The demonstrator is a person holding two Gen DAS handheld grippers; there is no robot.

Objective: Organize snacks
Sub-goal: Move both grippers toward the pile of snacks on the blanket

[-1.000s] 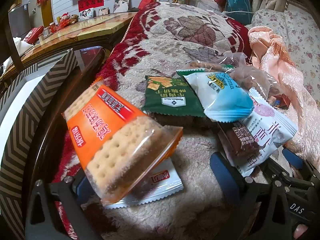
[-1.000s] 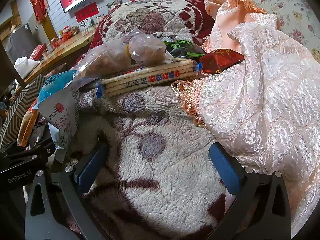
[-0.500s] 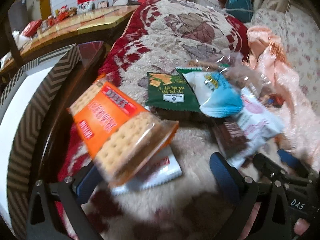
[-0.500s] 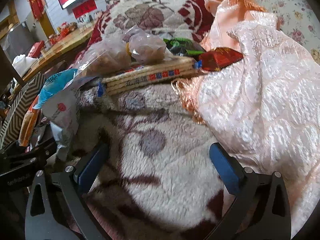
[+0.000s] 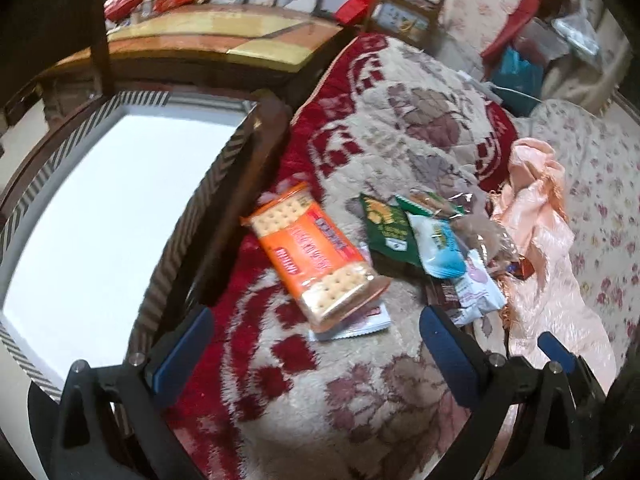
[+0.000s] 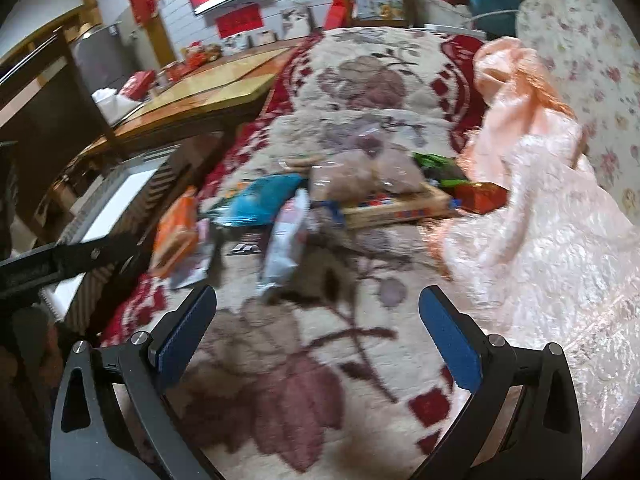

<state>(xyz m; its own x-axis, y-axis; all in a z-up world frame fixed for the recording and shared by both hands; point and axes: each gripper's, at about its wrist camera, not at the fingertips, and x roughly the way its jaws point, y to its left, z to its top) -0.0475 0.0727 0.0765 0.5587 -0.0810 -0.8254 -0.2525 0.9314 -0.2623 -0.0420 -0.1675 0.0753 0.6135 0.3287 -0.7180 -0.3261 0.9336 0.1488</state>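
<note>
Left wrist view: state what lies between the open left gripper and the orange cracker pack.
Only bare floral blanket separates left gripper from orange cracker pack; a white sachet peeks beneath the pack.

Snack packets lie clustered on a blanket (image 5: 384, 128). The cracker pack (image 5: 316, 258) sits leftmost, overlapping a flat sachet (image 5: 360, 322) beneath its near end. Right of it lies a biscuit packet (image 5: 386, 230), partly under a pillow packet (image 5: 438, 250). A long wafer box (image 6: 394, 208) lies behind, carrying two clear bags (image 6: 368, 174). A satin cloth (image 6: 540, 216) lies right of the cluster. A tray (image 5: 100, 220) stands left of the blanket, a counter (image 5: 224, 38) behind it.
</note>
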